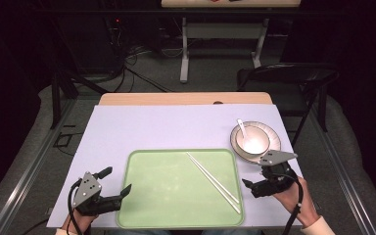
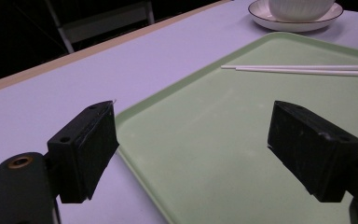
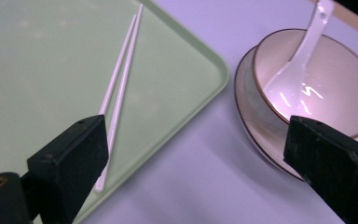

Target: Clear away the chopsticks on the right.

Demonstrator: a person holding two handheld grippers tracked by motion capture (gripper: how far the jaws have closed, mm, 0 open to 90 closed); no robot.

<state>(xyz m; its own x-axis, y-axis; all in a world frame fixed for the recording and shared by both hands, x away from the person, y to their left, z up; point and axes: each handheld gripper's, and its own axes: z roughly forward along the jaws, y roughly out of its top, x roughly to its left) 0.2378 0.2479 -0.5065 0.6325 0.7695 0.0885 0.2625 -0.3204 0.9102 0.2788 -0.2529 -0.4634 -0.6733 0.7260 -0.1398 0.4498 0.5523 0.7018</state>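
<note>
A pair of white chopsticks [image 1: 213, 182] lies slantwise across the right half of the green tray [image 1: 142, 215], leaving its left half bare. A bowl [image 1: 251, 142] holding a spoon [image 1: 242, 128] occupies the table's [image 1: 152, 125] right side, just beyond the tray's corner; the far strip lies open.

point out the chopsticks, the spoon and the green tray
chopsticks [image 1: 213, 182], high view, mid-length of the pair
spoon [image 3: 292, 74], right gripper view, its scoop in the bowl
green tray [image 1: 161, 191], high view, bare floor

Pale lilac surface [image 1: 152, 127] with a tray and a saucer on it
The green tray [image 1: 166, 191] lies flat at the near middle; just off the tray's far right corner sits the white saucer [image 1: 272, 134], apart from its rim
</note>
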